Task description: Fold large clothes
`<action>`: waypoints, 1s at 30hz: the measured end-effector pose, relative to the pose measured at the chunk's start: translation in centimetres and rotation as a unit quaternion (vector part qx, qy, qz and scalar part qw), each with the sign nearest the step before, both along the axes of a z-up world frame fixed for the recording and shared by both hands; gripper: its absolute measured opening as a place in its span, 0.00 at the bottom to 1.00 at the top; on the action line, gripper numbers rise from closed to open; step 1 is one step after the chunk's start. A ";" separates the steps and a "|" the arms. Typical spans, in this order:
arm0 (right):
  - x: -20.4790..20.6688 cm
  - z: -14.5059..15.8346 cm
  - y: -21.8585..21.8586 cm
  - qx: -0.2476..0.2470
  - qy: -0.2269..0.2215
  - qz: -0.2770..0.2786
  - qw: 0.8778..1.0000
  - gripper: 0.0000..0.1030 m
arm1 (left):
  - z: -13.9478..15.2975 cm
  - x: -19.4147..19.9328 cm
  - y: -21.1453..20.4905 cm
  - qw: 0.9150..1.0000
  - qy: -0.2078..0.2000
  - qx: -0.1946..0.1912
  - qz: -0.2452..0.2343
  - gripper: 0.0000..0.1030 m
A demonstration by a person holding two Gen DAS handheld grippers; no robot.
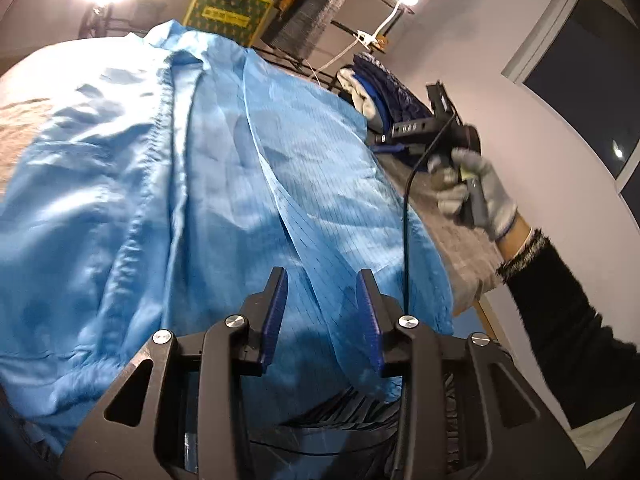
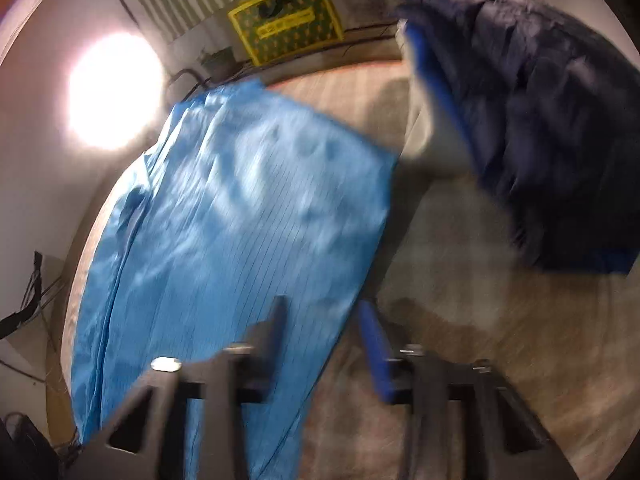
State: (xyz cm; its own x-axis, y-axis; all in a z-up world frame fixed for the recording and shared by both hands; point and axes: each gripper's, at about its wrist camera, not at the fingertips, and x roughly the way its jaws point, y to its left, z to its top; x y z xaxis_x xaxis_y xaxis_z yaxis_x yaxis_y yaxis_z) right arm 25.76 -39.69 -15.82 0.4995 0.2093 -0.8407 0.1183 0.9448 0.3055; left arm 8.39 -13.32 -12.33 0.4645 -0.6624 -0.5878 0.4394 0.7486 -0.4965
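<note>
The left tongs (image 1: 322,280) stand partly spread above the blue garment (image 1: 168,184), pads apart with nothing pinched; a raised fold of the cloth runs up just beside the right-hand pad, though I cannot tell whether it touches. The right tongs (image 2: 322,312) are blurred, also parted with a gap between the pads and nothing gripped; their left finger hangs over the garment's edge (image 2: 240,216), the other over bare counter (image 2: 460,300). The garment lies spread flat across the counter, wrinkled, with a seam running its length. In the left view a gloved hand (image 1: 480,196) with a dark sleeve holds the right tongs' handle off past the garment's right edge. A pile of dark blue clothes (image 2: 540,100) sits at the counter's far right, apart from the garment. A yellow-green box (image 2: 286,18) stands behind, near a bright lamp (image 2: 116,92).
</note>
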 end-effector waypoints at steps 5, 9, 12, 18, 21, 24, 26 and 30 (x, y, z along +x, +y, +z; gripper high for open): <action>0.0 0.1 1.2 -0.040 -0.016 -0.004 0.999 0.00 | -0.2 1.0 0.2 0.999 0.032 -0.018 0.001 0.36; 1.9 0.6 0.4 -0.108 -0.026 -0.045 0.993 0.00 | -1.0 1.6 -0.9 0.999 0.047 -0.018 0.001 0.36; 2.4 0.5 -0.9 -0.067 -0.025 -0.051 0.996 0.00 | -1.0 1.7 -1.4 0.999 0.048 -0.021 0.001 0.36; -0.2 -0.1 -1.9 0.020 -0.038 -0.042 0.998 0.61 | -1.1 2.3 -1.4 0.998 0.052 -0.022 -0.003 0.36; -0.4 -1.1 -2.3 0.071 -0.039 -0.039 0.996 0.44 | -1.8 3.0 -2.2 0.998 0.064 -0.022 -0.016 0.36; -0.1 -1.4 -1.7 0.067 -0.050 -0.030 0.996 0.14 | -2.4 3.4 -2.8 0.997 0.071 -0.020 -0.022 0.36; -0.1 -1.0 -0.9 0.026 -0.052 -0.036 0.998 0.00 | -2.5 3.4 -3.2 0.997 0.067 -0.010 -0.023 0.23; 1.0 0.7 -0.5 -0.037 -0.058 -0.048 0.996 0.00 | -2.3 3.8 -3.6 0.998 0.064 -0.008 -0.018 0.13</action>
